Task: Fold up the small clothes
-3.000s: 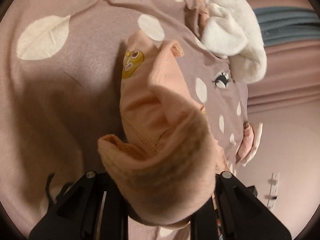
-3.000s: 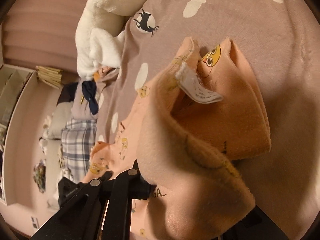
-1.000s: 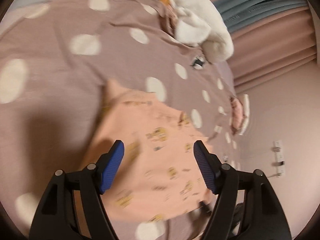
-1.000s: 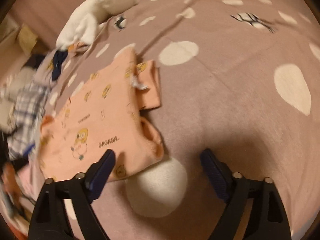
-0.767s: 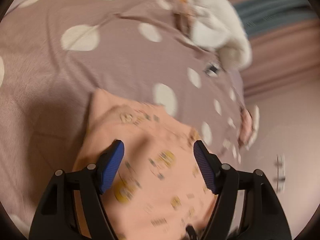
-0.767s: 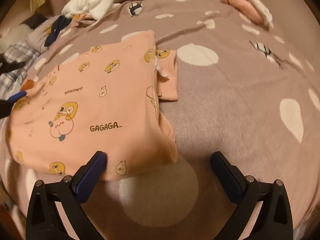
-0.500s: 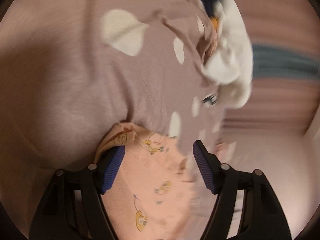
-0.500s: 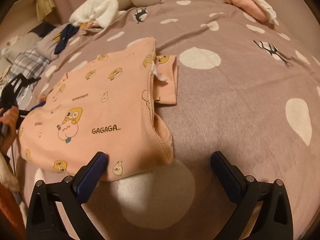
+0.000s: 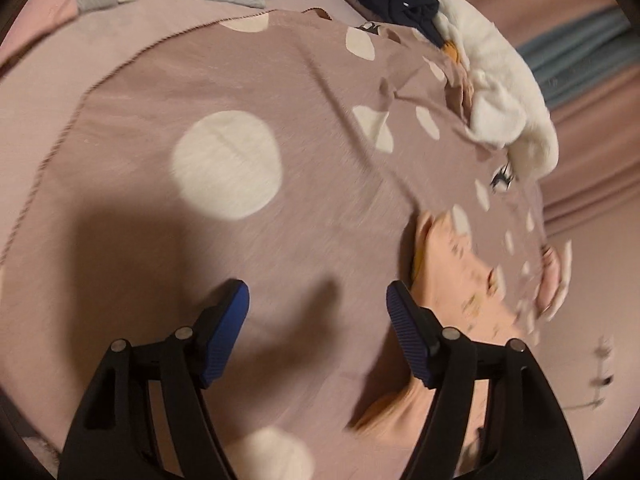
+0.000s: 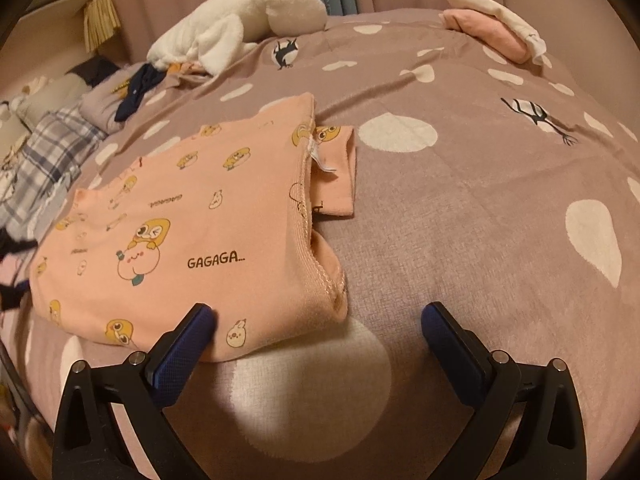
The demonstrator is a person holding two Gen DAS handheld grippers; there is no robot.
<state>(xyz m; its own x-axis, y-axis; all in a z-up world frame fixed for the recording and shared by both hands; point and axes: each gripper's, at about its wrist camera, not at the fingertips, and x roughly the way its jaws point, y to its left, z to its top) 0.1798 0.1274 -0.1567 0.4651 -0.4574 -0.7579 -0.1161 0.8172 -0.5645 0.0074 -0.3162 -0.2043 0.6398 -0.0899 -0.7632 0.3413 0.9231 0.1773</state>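
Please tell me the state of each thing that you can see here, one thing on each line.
Peach shirt: lying on the bedspread, folded over, print side up, held by nothing.
Left tool: open, empty.
Right tool: open, empty.
Pink and white clothes: folded, stacked.
Bedspread: spread out.

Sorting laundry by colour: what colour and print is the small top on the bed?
Peach-pink top with yellow cartoon characters; clearest in the right wrist view.

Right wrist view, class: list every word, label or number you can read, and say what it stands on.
"GAGAGA..." in dark capitals on the peach cartoon-print cotton garment, beside the big duck figure.
"GAGAGA" again, smaller and turned sideways, higher on the same garment.
White sewn-in tag at its waistband: no readable print.
Left wrist view: garment print blurred, nothing readable.
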